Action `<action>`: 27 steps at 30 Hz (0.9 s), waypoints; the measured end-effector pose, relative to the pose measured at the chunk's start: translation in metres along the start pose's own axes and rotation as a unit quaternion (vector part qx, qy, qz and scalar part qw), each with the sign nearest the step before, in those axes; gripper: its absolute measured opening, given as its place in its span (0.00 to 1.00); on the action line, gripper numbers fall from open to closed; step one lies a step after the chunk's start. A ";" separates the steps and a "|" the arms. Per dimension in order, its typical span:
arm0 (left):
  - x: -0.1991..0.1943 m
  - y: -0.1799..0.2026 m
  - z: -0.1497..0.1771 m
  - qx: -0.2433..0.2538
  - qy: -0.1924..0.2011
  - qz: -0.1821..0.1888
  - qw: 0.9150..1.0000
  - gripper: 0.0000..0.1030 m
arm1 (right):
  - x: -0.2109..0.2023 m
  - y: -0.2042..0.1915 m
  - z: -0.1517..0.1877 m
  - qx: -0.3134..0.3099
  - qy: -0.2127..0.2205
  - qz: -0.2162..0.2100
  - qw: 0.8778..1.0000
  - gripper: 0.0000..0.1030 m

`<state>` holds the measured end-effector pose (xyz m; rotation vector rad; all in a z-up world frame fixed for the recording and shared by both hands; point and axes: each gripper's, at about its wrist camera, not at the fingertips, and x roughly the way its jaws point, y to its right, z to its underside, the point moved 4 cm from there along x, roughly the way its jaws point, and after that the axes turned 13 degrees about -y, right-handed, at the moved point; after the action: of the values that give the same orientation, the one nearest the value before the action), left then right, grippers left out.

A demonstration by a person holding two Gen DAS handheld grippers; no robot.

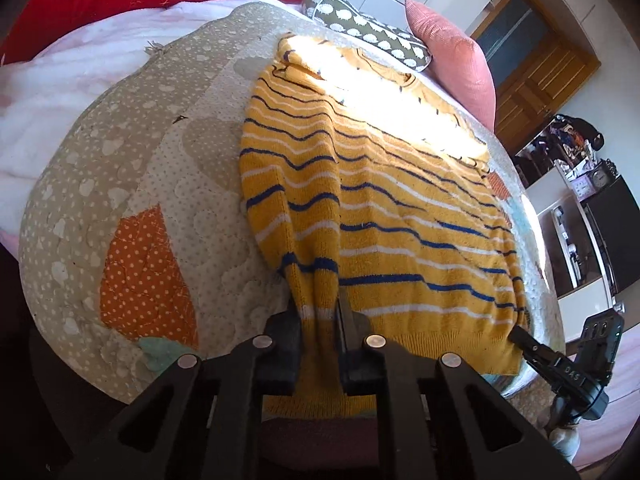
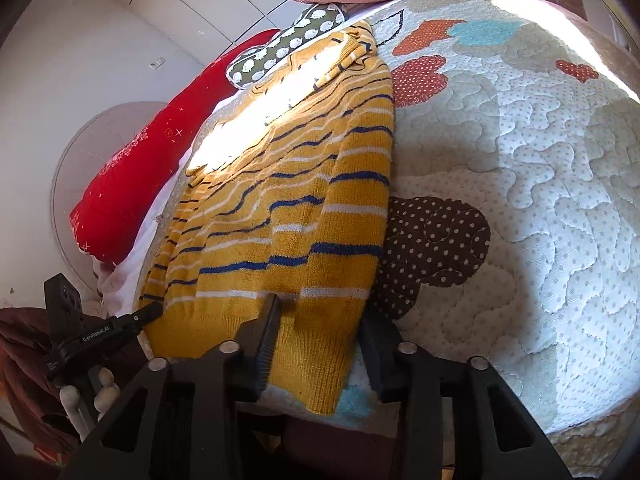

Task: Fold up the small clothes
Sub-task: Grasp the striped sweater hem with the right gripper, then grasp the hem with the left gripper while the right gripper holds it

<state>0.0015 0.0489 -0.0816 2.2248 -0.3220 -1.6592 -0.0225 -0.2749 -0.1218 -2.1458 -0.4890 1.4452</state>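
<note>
Yellow knit with blue and white stripes, the sweater (image 1: 400,208) lies flat on the quilted bed (image 2: 520,160), and we see both sleeves folded in. Our left gripper (image 1: 320,320) pinches the near left hem; the right gripper (image 2: 320,320) clamps the near right hem. We read "GenRobot.AI" on the left gripper's side; sun glare washes out the collar.

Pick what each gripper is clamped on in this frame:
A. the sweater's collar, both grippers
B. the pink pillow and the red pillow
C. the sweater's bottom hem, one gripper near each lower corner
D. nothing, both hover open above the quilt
C: the left gripper pinches the ribbed lower edge of the yellow striped sweater at one corner, and the right gripper grips the hem at the other corner.
</note>
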 end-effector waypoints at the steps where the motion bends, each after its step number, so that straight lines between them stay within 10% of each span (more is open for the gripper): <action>1: -0.007 -0.001 0.000 -0.003 0.005 0.007 1.000 0.13 | -0.003 -0.002 0.001 -0.003 0.002 -0.004 1.000 0.16; 14: -0.028 0.004 0.005 0.012 0.018 0.003 1.000 0.13 | -0.023 -0.023 -0.004 -0.019 0.020 -0.073 0.997 0.12; 27: -0.028 0.011 -0.067 0.001 0.036 0.013 0.999 0.13 | -0.019 -0.037 -0.087 -0.011 0.042 -0.126 0.991 0.08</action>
<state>0.0580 0.0587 -0.0349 2.2655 -0.3322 -1.5608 0.0512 -0.2733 -0.0591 -2.0648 -0.7188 1.2119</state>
